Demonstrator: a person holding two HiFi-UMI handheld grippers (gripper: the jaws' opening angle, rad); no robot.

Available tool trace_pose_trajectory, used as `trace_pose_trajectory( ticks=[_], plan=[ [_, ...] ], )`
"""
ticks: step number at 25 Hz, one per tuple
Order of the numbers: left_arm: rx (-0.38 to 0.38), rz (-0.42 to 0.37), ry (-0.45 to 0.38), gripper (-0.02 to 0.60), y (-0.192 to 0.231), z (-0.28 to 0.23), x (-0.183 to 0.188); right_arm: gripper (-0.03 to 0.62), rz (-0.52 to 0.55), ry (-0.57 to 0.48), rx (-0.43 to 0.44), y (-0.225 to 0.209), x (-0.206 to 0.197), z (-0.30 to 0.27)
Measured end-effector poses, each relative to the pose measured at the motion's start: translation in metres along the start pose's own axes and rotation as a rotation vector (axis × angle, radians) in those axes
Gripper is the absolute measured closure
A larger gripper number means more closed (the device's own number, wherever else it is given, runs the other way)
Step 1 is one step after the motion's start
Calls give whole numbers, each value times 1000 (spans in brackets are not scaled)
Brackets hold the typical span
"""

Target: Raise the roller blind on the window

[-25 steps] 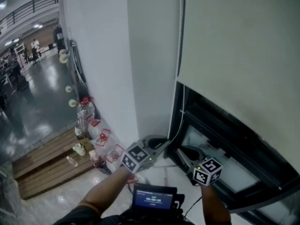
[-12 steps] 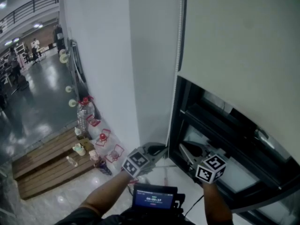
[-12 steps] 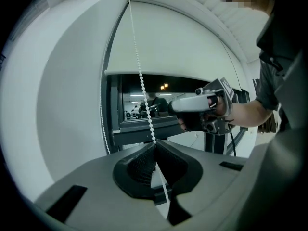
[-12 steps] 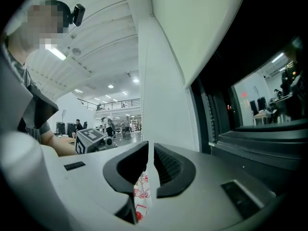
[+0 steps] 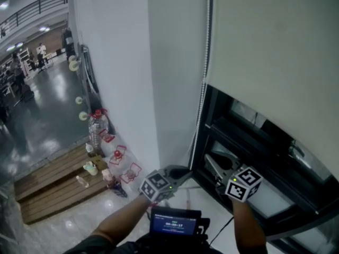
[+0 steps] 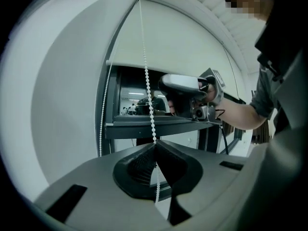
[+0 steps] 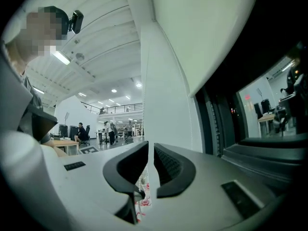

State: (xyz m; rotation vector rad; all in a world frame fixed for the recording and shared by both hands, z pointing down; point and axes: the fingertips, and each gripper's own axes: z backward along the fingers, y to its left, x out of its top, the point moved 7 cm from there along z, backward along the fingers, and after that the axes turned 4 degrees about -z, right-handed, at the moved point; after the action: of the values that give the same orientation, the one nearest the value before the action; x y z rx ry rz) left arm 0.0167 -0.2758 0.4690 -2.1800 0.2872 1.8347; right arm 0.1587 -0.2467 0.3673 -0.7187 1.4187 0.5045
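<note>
Chain (image 6: 149, 105) at window's (image 5: 249, 142) left edge is being pulled down, clamped in left gripper (image 6: 155, 148), while empty, slightly parted right gripper (image 7: 150, 148) is being raised, likely for regrip; blind (image 5: 275, 57) over upper window is being lifted.

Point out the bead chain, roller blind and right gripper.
bead chain (image 6: 149, 105): left gripper view, strand above the jaws.
roller blind (image 5: 275, 52): head view, middle of fabric.
right gripper (image 7: 151, 147): right gripper view, gap between jaw tips.

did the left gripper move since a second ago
Yes. The left gripper has dropped lower, judged against the water bottle by the wall, and is shut on the bead chain.
</note>
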Motion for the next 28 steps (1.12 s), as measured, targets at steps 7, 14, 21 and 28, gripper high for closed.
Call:
trace_pose_trajectory(
  ticks=[7, 14, 21, 28],
  plan=[
    [-25, 48, -28, 581, -1, -1, 3, 491, 72, -37, 81, 11, 58, -21],
    [-52, 56, -29, 581, -2, 0, 1, 491, 147, -47, 127, 19, 102, -49],
    [-61, 53, -18, 581, 0, 1, -1, 566, 146, -53, 175, 19, 120, -57],
    [-36, 92, -35, 581, 7, 8, -3, 571, 136, -58, 165, 15, 122, -57]
  ],
)
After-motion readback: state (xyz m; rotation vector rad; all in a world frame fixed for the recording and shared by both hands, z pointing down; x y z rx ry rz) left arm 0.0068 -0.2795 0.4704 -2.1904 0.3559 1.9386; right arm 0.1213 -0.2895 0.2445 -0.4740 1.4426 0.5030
